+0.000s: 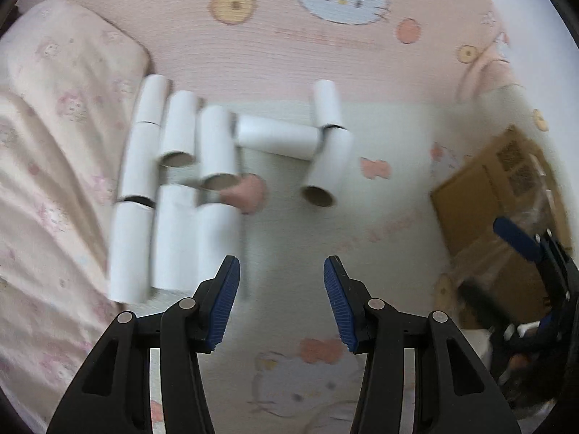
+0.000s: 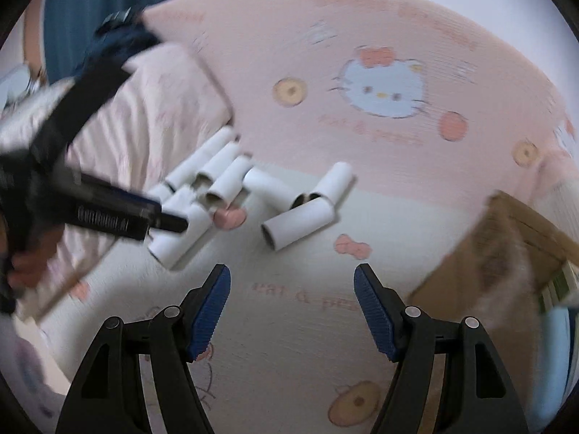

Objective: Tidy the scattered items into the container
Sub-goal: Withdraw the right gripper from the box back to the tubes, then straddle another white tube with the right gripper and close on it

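My left claw [image 1: 281,302] hangs jaws apart and empty, angled down because the white tubes [image 1: 213,152] lie ahead and left of it on the blanket [image 1: 289,36]; my right claw [image 2: 292,311] likewise gapes empty, the cardboard box [image 2: 506,253] to its right awaiting them.

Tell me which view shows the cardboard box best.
The left wrist view: the cardboard box is sharper there, with its printed labels visible, though the right gripper covers one corner. The right wrist view shows only a blurred box edge.
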Action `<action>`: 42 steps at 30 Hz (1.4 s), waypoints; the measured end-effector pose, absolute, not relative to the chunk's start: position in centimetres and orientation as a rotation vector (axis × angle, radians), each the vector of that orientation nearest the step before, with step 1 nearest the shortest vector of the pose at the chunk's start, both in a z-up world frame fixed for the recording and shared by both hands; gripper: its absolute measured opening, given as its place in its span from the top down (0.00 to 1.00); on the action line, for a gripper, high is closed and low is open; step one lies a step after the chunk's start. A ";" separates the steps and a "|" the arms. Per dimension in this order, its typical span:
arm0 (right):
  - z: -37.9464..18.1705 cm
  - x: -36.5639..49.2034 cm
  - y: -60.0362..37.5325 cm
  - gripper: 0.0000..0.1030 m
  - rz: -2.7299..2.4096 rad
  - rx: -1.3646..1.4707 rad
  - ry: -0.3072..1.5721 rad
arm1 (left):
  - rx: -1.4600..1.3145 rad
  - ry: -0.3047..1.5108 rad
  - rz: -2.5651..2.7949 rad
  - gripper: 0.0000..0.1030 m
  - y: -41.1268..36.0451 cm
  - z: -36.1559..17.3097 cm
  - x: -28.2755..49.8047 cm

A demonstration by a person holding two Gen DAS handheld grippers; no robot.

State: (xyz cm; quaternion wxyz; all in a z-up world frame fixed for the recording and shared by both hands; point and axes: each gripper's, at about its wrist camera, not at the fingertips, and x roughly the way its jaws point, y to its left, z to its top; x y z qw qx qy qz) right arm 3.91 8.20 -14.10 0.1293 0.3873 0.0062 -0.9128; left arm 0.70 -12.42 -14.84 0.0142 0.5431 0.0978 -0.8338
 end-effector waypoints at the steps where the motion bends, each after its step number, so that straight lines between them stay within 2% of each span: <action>1: -14.7 3.7 7.4 0.33 -2.646 1.123 0.022 | 1.686 0.303 -2.582 0.56 -12.9 -15.0 0.3; 3: -15.9 3.4 6.1 0.33 -2.630 1.130 0.019 | 1.689 0.333 -2.563 0.60 -13.8 -15.3 0.0; 7: -18.1 2.6 3.5 0.33 -2.557 1.136 0.015 | 1.729 0.455 -2.504 0.60 -15.3 -16.4 -0.1; 10: -19.0 2.4 2.2 0.33 -2.514 1.122 -0.016 | 1.738 0.471 -2.472 0.60 -15.8 -17.4 0.2; 14: -20.3 1.6 1.2 0.33 -2.474 1.100 -0.101 | 1.759 0.568 -2.431 0.61 -16.5 -18.9 0.3; 17: -21.0 0.9 1.5 0.33 -2.517 1.056 -0.213 | 1.779 0.656 -2.372 0.65 -17.4 -20.1 0.0; 22: -21.7 -0.4 1.9 0.33 -2.472 1.097 -0.362 | 1.797 0.716 -2.338 0.66 -17.7 -21.1 -0.2; 27: -21.9 -0.9 1.4 0.33 -2.479 1.132 -0.356 | 1.813 0.733 -2.295 0.66 -17.8 -22.0 -0.4; 32: -22.6 -1.0 0.8 0.33 -2.445 1.178 -0.347 | 1.829 0.839 -2.296 0.66 -17.8 -22.2 -0.8; 37: -22.8 -0.8 0.9 0.34 -2.423 1.193 -0.393 | 1.939 1.021 -2.278 0.66 -16.1 -23.4 -0.8; 38: -22.8 -0.9 0.8 0.35 -2.427 1.199 -0.385 | 1.953 1.043 -2.270 0.66 -15.6 -23.7 -0.9; 42: -23.7 -1.3 0.9 0.54 -2.435 1.293 -0.344 | 1.972 1.015 -2.280 0.66 -13.8 -24.0 -1.3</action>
